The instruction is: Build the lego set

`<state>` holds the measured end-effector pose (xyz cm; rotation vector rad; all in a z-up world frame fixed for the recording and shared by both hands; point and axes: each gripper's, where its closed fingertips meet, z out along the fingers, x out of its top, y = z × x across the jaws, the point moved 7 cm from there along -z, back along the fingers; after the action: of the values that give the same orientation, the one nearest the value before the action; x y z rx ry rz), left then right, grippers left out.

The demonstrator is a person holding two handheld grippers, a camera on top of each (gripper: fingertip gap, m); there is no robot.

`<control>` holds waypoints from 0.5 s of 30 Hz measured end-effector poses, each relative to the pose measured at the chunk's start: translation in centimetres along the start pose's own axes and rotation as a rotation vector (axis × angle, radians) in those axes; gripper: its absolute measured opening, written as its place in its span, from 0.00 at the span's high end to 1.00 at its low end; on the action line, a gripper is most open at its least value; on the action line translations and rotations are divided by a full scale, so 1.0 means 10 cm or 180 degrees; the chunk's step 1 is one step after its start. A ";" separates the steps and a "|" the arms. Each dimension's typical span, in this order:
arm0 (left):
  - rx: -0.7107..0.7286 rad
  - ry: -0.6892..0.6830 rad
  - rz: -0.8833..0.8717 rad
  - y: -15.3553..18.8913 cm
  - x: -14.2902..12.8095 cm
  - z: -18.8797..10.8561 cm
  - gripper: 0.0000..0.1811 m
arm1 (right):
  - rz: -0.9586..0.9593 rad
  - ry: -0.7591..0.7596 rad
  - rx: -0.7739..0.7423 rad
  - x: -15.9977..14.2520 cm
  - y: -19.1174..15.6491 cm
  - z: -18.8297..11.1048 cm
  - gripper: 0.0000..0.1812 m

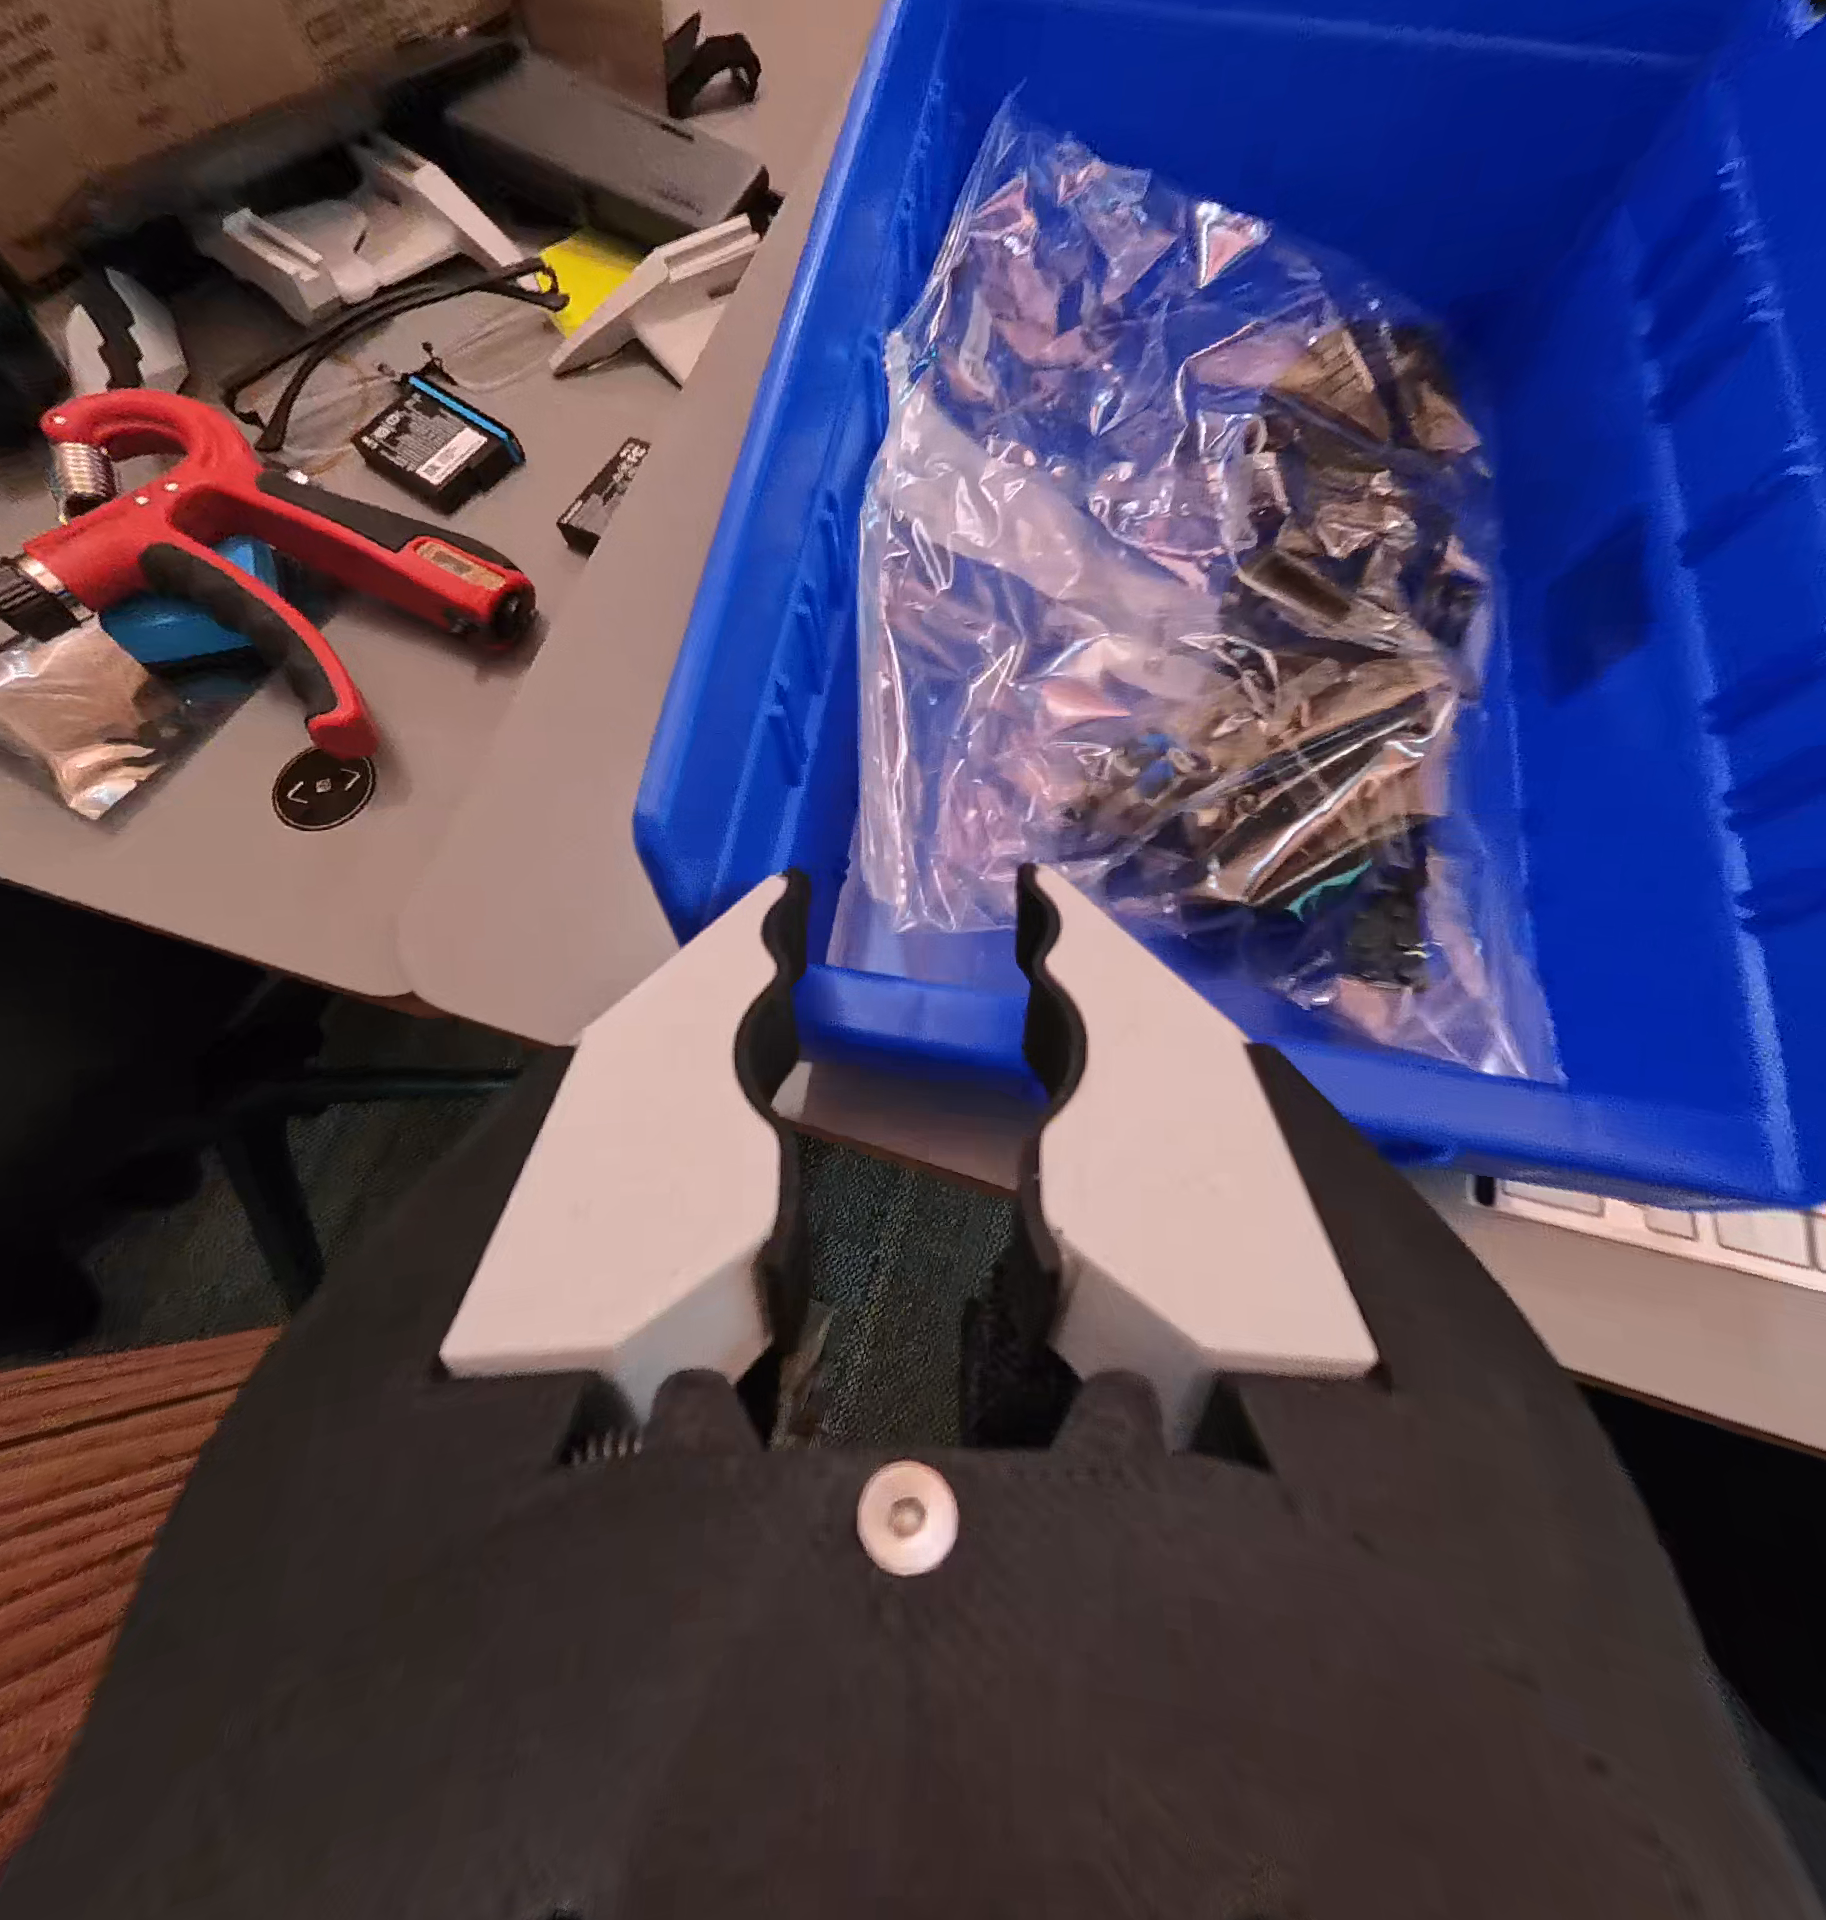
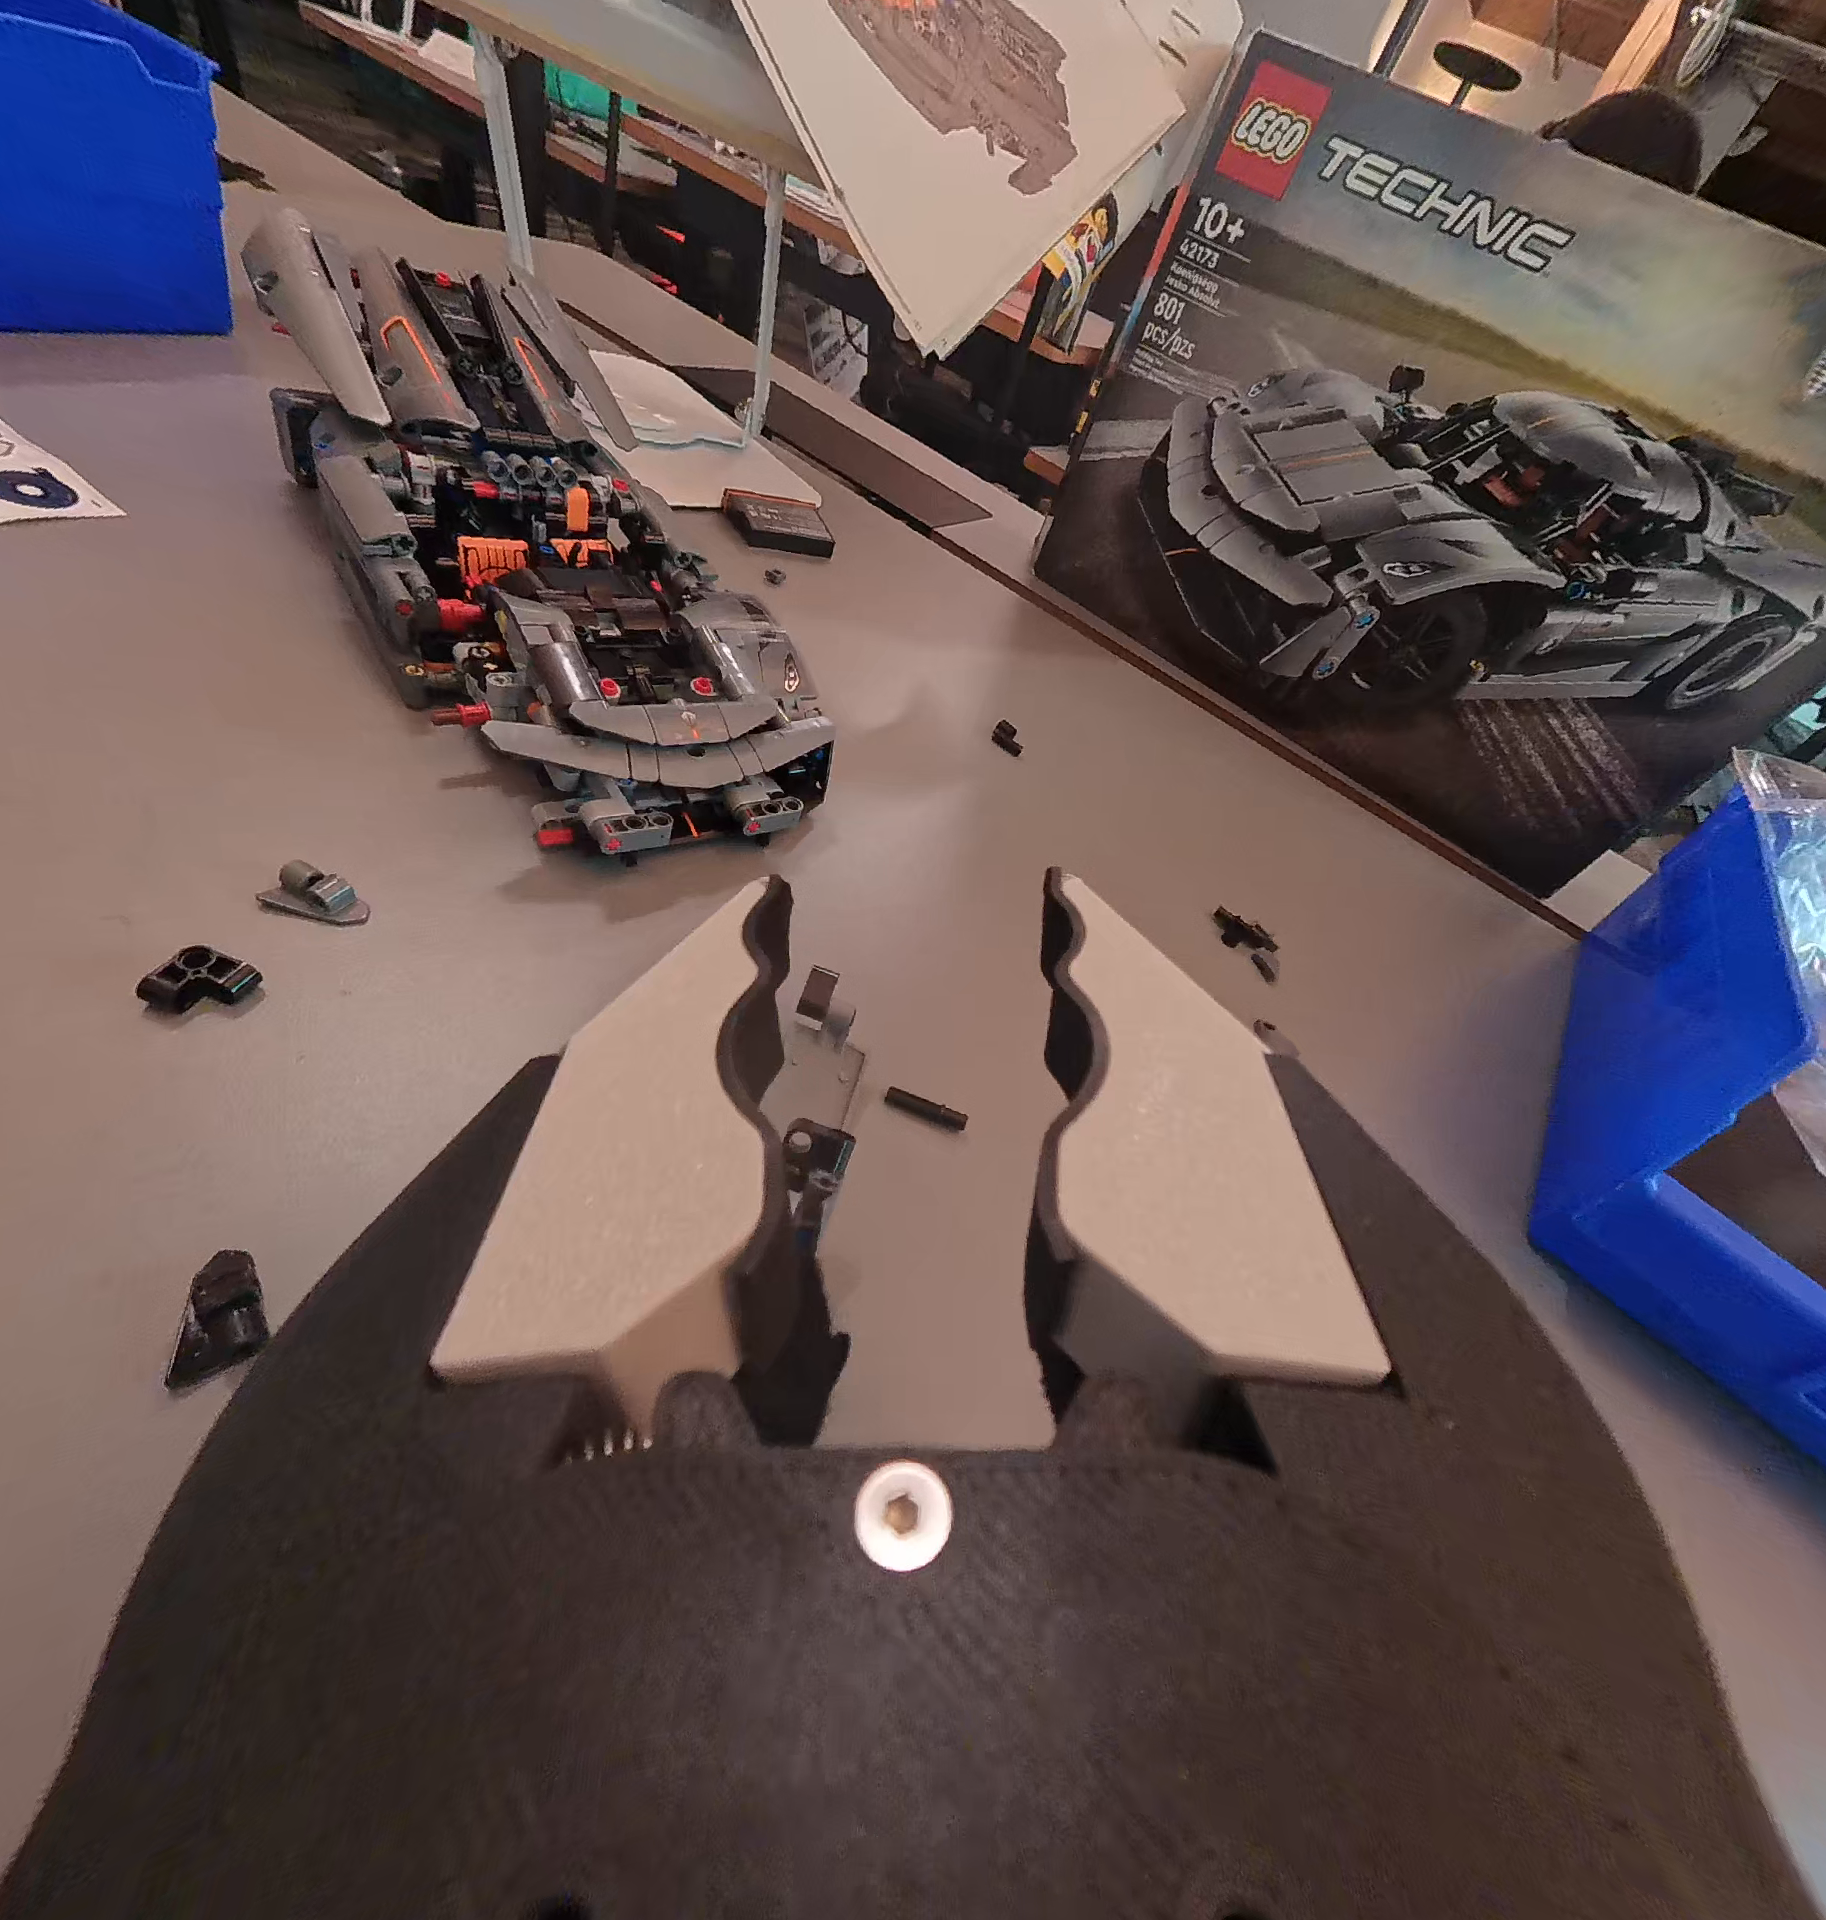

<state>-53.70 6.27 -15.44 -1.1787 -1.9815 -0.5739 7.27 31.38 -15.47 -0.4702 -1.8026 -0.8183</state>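
In the right wrist view a partly built grey and black lego car (image 2: 566, 582) with orange details lies on the grey table (image 2: 161, 675). My right gripper (image 2: 914, 883) is open and empty just in front of the car. Between its fingers lie a grey panel piece (image 2: 824, 1049) and a black pin (image 2: 924, 1108). In the left wrist view my left gripper (image 1: 914, 883) is open and empty at the near rim of a blue bin (image 1: 1667, 520). A clear bag of dark lego parts (image 1: 1179, 623) lies in the bin.
Loose black and grey pieces (image 2: 198, 977) are scattered around the car. The lego box (image 2: 1460, 468) stands at the back right, an instruction sheet (image 2: 950, 135) on a stand behind the car. Blue bins stand far left (image 2: 78, 177) and right (image 2: 1698, 1174). A red hand tool (image 1: 254, 540) lies left of the bin. About 65 cm separates my left fingertips from my right.
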 end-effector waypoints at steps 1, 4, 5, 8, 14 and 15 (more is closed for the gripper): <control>0.0010 -0.0050 -0.0001 -0.01 -0.01 0.05 0.80 | -0.0004 0.0012 0.0002 0.00 0.00 0.00 0.74; 0.0009 -0.0064 -0.0002 -0.01 0.00 0.14 0.85 | -0.0010 0.0027 0.0031 0.01 -0.01 -0.01 0.74; 0.0067 -0.0047 0.0035 -0.01 0.01 0.15 0.87 | -0.0015 0.0032 0.0038 0.01 -0.01 -0.02 0.74; 0.0171 -0.0084 0.0068 -0.02 0.04 0.18 0.93 | -0.0003 0.0030 0.0056 0.00 0.00 -0.02 0.74; 0.0076 -0.0062 0.0075 -0.03 0.08 0.23 1.00 | 0.0026 0.0057 0.0065 0.00 0.01 -0.04 0.74; 0.0036 -0.0015 0.0059 -0.03 0.09 0.22 1.00 | 0.0024 0.0057 0.0068 0.00 0.00 -0.04 0.75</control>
<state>-55.02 8.17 -16.06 -1.1915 -1.9732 -0.5503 7.56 31.14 -15.42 -0.4544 -1.7902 -0.7950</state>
